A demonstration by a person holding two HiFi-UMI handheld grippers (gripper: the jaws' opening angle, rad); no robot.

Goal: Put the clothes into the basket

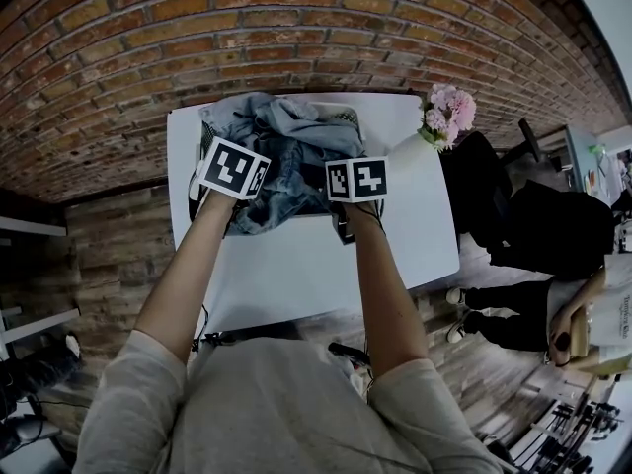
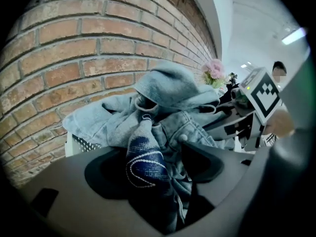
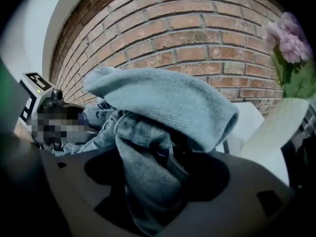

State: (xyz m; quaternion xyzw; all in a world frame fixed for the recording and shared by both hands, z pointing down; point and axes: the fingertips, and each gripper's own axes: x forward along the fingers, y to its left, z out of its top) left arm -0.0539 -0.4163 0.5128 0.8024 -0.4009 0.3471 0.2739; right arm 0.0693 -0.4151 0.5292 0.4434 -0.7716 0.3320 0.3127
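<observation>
Overhead, the denim garment (image 1: 286, 181) lies half in and half out of the basket (image 1: 348, 118), which stands on the white desk (image 1: 296, 265) at its far edge, close to the brick wall (image 1: 296, 28). Its long axis runs crosswise, from one claw to the other, and its loose bulk spills over the basket's near rim toward the person. A pale blue top (image 3: 163, 102) is heaped on the pile above it, crumpled and rounded.

The left claw (image 2: 158, 167) stands partly spread, with a dark blue fold of the denim bunched between its jaws. The fold fills the gap and touches both pads. It runs lengthwise from the pile down toward the camera, and a metal button shows just beside the right-hand pad.

The right claw (image 3: 153, 177) is likewise partly spread around a thick twist of lighter denim that reaches both pads and points the same way, from the heap toward the camera.

Pink flowers (image 1: 449, 112) in a white vase (image 1: 410, 151) stand on the desk just right of the basket.
</observation>
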